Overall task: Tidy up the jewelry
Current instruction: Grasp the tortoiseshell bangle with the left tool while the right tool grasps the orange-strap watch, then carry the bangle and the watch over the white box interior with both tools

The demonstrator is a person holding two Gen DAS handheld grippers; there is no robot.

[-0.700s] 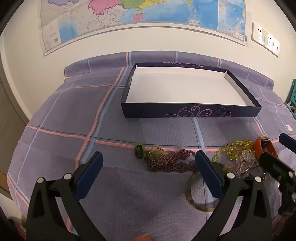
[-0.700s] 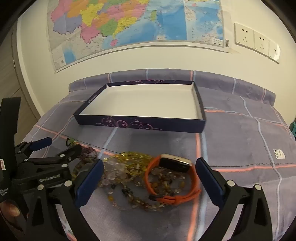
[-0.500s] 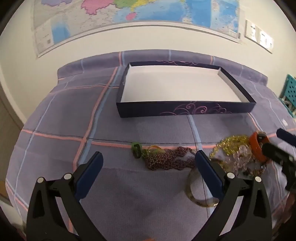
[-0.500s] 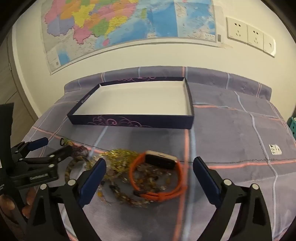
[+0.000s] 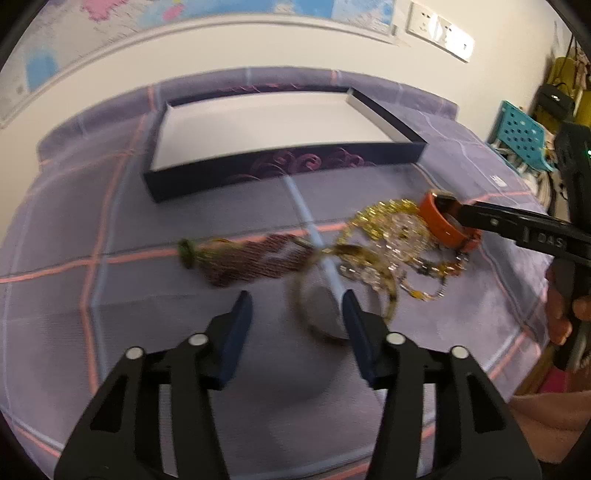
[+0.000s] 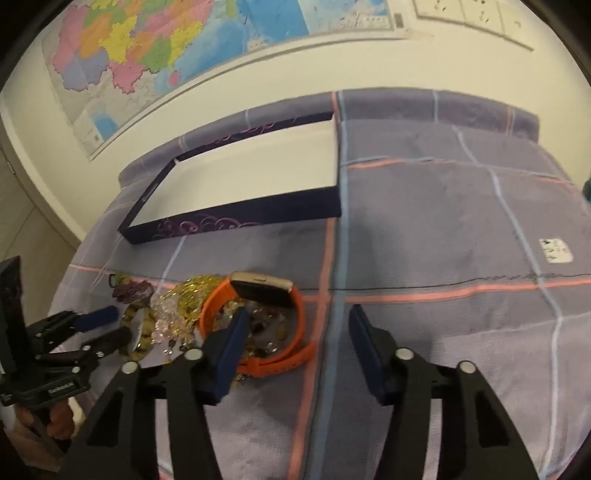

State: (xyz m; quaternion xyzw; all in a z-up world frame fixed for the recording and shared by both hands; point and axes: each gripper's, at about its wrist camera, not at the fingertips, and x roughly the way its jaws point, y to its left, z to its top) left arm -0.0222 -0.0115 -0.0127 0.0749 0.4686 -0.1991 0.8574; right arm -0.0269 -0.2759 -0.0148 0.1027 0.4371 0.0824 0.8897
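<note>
A pile of jewelry lies on the purple plaid bed: an orange-strapped watch (image 6: 258, 295) (image 5: 443, 221), yellow beads (image 5: 384, 218) (image 6: 192, 295), clear beads (image 5: 402, 236), a maroon bead bundle (image 5: 255, 258) with a green ring (image 5: 186, 253), and a translucent bangle (image 5: 343, 291). A dark blue tray with a white inside (image 5: 266, 122) (image 6: 255, 173) sits behind. My left gripper (image 5: 295, 325) is open, just before the bangle. My right gripper (image 6: 295, 332) is open, its left finger inside the watch loop.
A wall with a map (image 6: 177, 48) and sockets (image 5: 439, 29) rises behind the bed. A teal basket (image 5: 524, 136) stands off the right side. The bed's right half (image 6: 461, 221) bears only a small white label (image 6: 554, 251).
Both grippers moved forward and down toward the jewelry pile. The right gripper now reaches into the watch loop; the left turned right toward the bangle.
</note>
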